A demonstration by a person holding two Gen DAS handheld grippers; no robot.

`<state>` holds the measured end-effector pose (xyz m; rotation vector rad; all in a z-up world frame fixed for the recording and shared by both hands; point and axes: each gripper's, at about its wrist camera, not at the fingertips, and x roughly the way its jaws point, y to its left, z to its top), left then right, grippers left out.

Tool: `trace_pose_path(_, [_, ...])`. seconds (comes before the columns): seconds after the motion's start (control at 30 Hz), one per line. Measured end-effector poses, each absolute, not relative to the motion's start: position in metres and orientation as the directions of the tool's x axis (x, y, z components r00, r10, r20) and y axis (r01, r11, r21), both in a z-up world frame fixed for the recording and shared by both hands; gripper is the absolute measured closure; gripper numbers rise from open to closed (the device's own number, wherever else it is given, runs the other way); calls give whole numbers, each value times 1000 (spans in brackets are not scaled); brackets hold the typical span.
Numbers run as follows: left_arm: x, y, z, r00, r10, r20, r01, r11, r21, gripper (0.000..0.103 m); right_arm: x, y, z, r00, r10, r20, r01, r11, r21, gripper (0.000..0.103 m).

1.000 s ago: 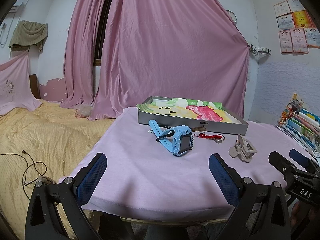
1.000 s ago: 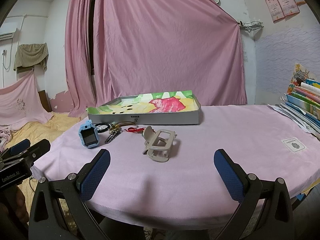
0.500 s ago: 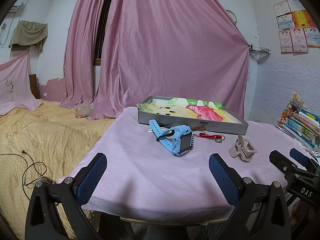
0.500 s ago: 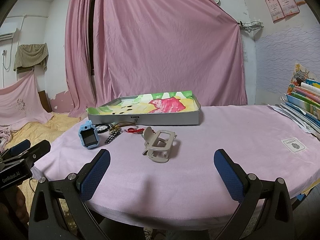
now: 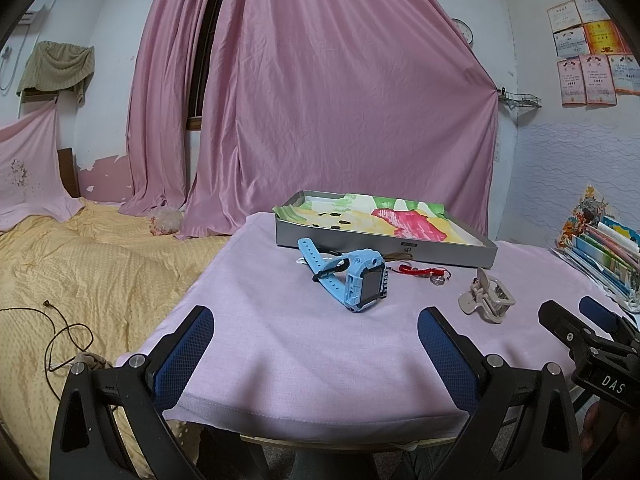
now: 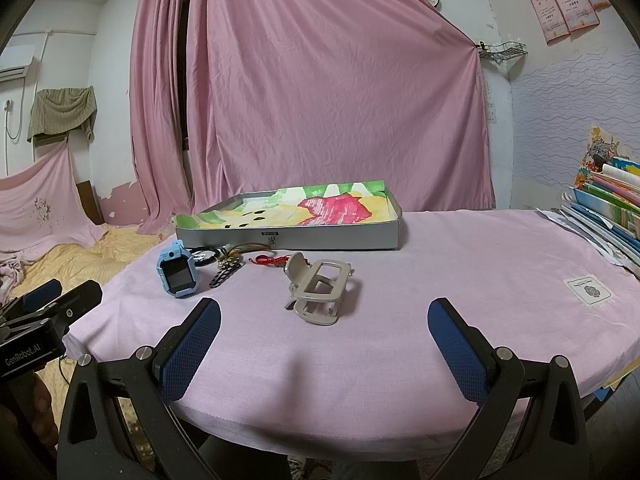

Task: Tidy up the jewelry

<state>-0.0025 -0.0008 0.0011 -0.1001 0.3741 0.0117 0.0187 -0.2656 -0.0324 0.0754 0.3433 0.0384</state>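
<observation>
Left gripper (image 5: 316, 338): jaws spread, holds nothing.
Right gripper (image 6: 324, 330): jaws spread, holds nothing.
Watch (image 5: 354, 280): 12 o'clock from left gripper.
Clip (image 6: 318, 288): 12 o'clock from right gripper.
Tray (image 6: 288, 238): behind both.

Dim, even indoor light; sharp frames, fisheye-bent, dark-cornered edges.

Pink curtains (image 5: 328, 120) fill frame centre over white walls. Yellow bed (image 5: 80, 264) lower left, black cable (image 5: 60, 336) on it. Table (image 6: 460, 280) under pink cloth. Certificates (image 5: 588, 52) upper right; book stack (image 6: 612, 208) right edge.
</observation>
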Motion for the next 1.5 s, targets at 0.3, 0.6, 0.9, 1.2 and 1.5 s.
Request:
trace_pose_path(0.3, [-1,-3,-1,930,-8,-368,-29,995,-95,1,19,-265,-33,940,52,-336,-26,996,81,1])
trace_pose_path(0.6, [-1,-3,-1,929,-10,-369,-27,995,-95,1,19,-265,-33,941,51,-336,-25,996,81,1])
trace_pose_path(0.9, [5,-6,-14,928,-10,-374,-28,995,-95,1,19,-265,-34,939,53,-339,-26,996,84,1])
trace_pose_path(1.2, [11,-4,-16,920,-16,-393,-25,995,-99,1,20,-264,-39,939,49,-342,-21,996,85,1])
trace_pose_path(1.5, [28,-5,-7,918,-21,-396,-17,996,-92,1,30,-269,-29,954,3,-301,10,999,42,1])
